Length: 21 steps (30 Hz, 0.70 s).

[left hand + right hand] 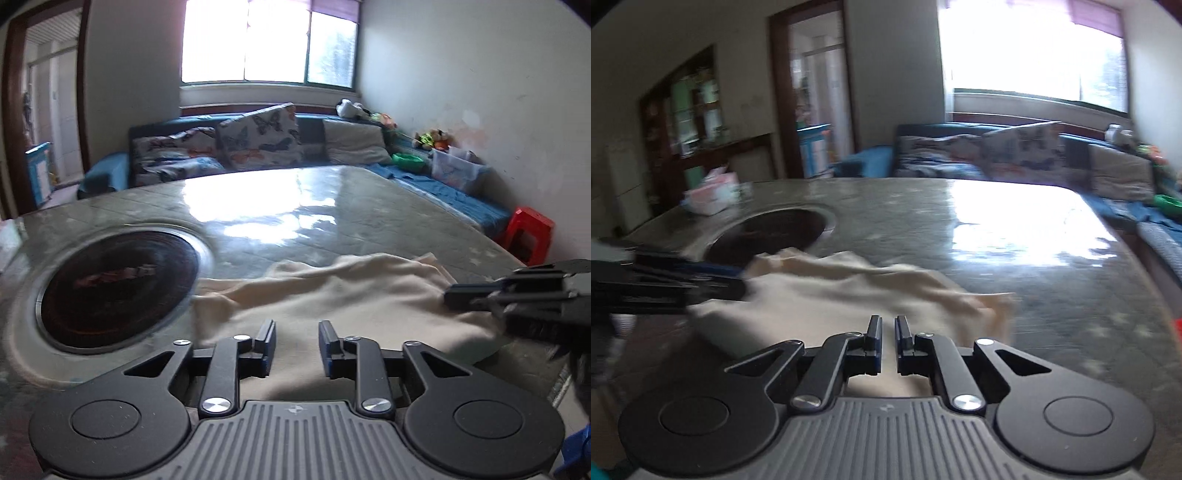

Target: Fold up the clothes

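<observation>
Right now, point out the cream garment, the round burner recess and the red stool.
cream garment (351, 295), left wrist view, on its flat middle.
round burner recess (114, 288), left wrist view, on its dark centre.
red stool (530, 230), left wrist view, on its seat.

Left claw (297, 334) matte black, silver screws, ribbed grey base, blue-edged pads; right claw (888, 328) alike

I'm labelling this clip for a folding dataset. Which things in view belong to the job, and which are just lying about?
Job:
cream cloth
left gripper
right gripper
table

Lying about:
round burner set in the table
tissue pack
butterfly cushions
red stool
</observation>
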Each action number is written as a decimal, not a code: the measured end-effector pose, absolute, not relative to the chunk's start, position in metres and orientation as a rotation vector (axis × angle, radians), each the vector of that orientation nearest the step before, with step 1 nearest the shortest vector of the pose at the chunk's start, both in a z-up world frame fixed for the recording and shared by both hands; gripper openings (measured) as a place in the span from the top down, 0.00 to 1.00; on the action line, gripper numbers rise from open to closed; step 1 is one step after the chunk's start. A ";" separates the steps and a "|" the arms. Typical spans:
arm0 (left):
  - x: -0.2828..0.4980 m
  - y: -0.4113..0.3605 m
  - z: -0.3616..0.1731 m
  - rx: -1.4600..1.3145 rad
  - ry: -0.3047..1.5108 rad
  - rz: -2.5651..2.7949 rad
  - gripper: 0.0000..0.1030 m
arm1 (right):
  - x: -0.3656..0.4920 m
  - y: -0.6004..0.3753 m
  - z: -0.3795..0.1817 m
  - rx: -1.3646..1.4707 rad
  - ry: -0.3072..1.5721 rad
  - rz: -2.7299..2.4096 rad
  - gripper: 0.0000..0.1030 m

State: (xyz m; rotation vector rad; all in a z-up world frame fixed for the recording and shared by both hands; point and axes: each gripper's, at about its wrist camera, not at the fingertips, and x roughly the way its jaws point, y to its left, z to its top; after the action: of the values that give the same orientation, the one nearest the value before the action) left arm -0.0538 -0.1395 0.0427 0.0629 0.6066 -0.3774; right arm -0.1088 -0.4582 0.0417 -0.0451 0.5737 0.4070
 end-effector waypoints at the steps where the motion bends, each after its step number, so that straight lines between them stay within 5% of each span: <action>1: -0.053 -0.143 0.040 0.066 0.611 -0.381 0.67 | -0.110 -0.452 0.040 -0.053 0.575 0.427 0.93; 21: -0.064 -0.152 0.015 0.115 0.595 -0.373 0.51 | -0.139 -0.430 0.009 -0.184 0.497 0.459 0.81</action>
State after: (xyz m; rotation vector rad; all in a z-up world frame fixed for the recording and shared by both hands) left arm -0.0638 -0.1524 0.0153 0.1155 0.5955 -0.3731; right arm -0.1393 -0.4301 0.0090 -0.1843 0.4967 0.4591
